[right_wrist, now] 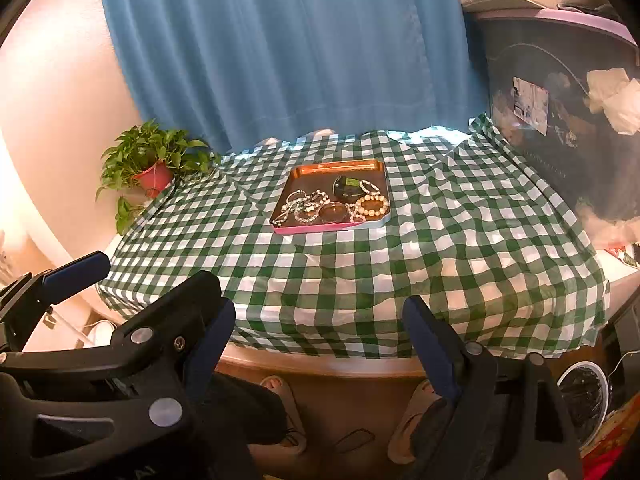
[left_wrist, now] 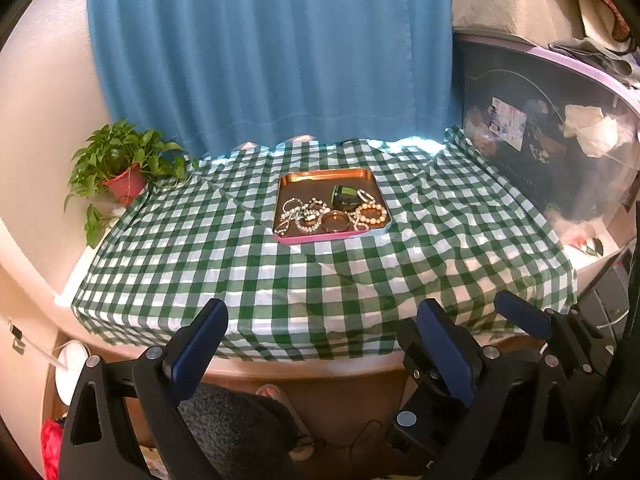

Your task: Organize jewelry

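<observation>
Claws (left_wrist: 324, 320) (both (right_wrist: 316, 320)) agape before tray (right_wrist: 340, 169)

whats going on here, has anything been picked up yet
Nothing is picked up yet. A person holds two grippers at the near edge of a table with a green checked tablecloth. The left gripper and right gripper are both open and empty. Farther back, a tray holds a tangle of silvery chains, a beaded bracelet and a small dark jar, all untouched.

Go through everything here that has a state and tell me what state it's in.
left gripper: open, empty
right gripper: open, empty
tray: flat on cloth, holding jewelry
dark jar: tipped on its side
beaded bracelet: lying flat in tray
potted plant: tilted
</observation>
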A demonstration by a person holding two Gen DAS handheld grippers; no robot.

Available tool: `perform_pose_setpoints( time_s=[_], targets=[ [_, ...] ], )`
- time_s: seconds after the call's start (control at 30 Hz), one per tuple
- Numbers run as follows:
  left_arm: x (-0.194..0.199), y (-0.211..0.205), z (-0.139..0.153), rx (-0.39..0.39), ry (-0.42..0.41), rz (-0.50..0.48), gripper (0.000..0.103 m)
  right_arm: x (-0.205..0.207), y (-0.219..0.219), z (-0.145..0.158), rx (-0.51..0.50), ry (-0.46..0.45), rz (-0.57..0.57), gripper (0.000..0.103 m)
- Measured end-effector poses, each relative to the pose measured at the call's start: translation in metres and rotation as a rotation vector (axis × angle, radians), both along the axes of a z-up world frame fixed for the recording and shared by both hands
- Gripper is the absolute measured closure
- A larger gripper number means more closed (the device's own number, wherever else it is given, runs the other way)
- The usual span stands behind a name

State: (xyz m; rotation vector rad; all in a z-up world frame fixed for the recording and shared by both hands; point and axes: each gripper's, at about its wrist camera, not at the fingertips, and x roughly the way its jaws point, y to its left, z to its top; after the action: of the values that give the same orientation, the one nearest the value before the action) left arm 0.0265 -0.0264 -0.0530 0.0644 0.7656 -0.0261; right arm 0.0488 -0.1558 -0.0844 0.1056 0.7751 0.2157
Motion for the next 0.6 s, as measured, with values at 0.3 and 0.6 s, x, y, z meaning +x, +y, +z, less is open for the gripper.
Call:
perform_pose_setpoints(
  time_s=[0.3, 0.6],
  targets=[
    [-0.0009, 0.0005, 0.0, 0.0, -0.001, 0.0, 0.008, 0.0001, -0.0019, -0.0003, 0.001, -0.001, 0.001, 0.019],
    [-0.0033, 0.005, -0.0006, 0.003, -0.007, 0.009, 0.006, -0.0025, 0.0003, -0.0006, 0.007, -0.005, -0.007, 0.019]
  ],
)
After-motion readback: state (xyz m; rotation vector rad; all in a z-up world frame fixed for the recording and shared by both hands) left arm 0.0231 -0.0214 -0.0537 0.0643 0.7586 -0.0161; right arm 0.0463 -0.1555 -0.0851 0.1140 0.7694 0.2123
